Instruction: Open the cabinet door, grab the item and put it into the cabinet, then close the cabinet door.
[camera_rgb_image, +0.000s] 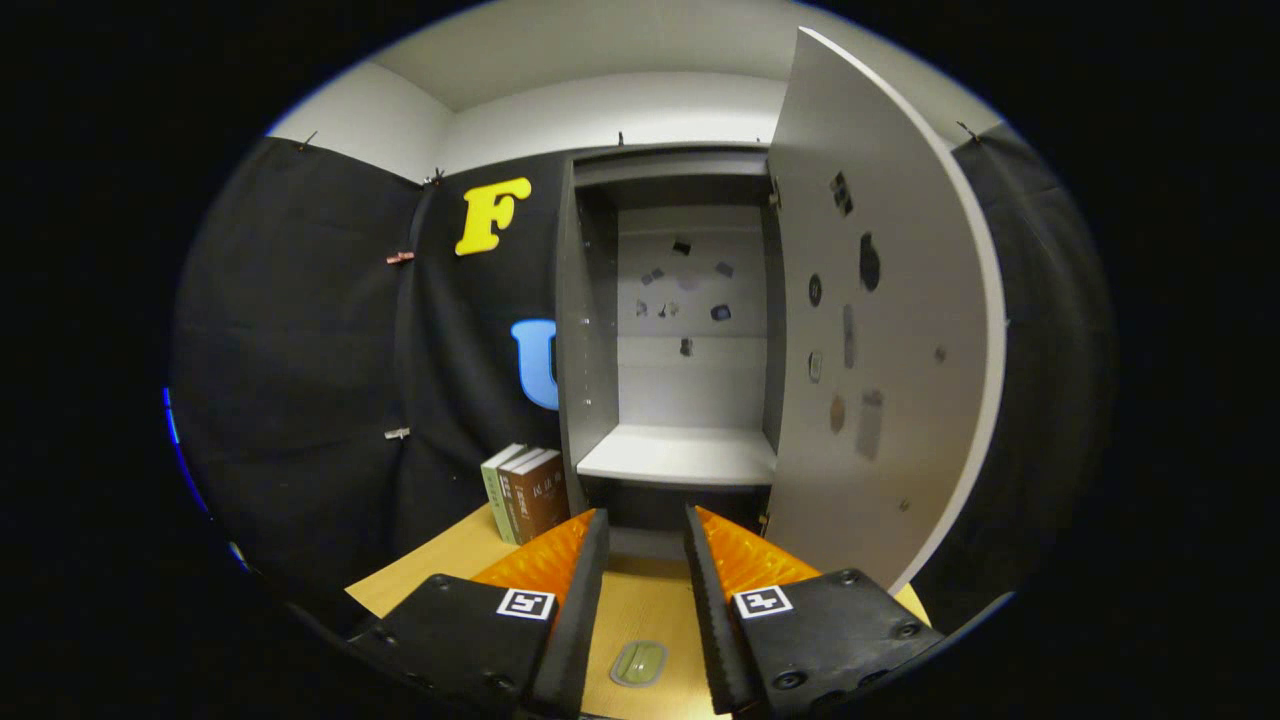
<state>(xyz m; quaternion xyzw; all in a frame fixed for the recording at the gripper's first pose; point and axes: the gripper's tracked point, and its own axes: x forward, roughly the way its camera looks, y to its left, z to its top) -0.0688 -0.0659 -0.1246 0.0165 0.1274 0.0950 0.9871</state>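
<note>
Booth: black cloth walls, pale wooden tabletop (440, 570) underfoot of the cabinet.
Item: likely the three books (525, 492), upright in a row on the table, touching or just beside the cabinet's left wall; not yet picked up.
Gripper (645, 530): parted, nothing between the fingers; tips aimed at the cabinet's base, books off to the left of the left finger.
Cabinet (585, 330): grey, tall, standing on the table straight ahead beyond the fingers.
Door (880, 330): swung wide to the right, small stickers on its inner face.
Shelf (680, 455): bare; small stickers on the back panel above it.
Table between fingers: small greyish oval object (638, 663), identity unclear.
Progress: opening done, judged from the door; grabbing, placing and closing left.
</note>
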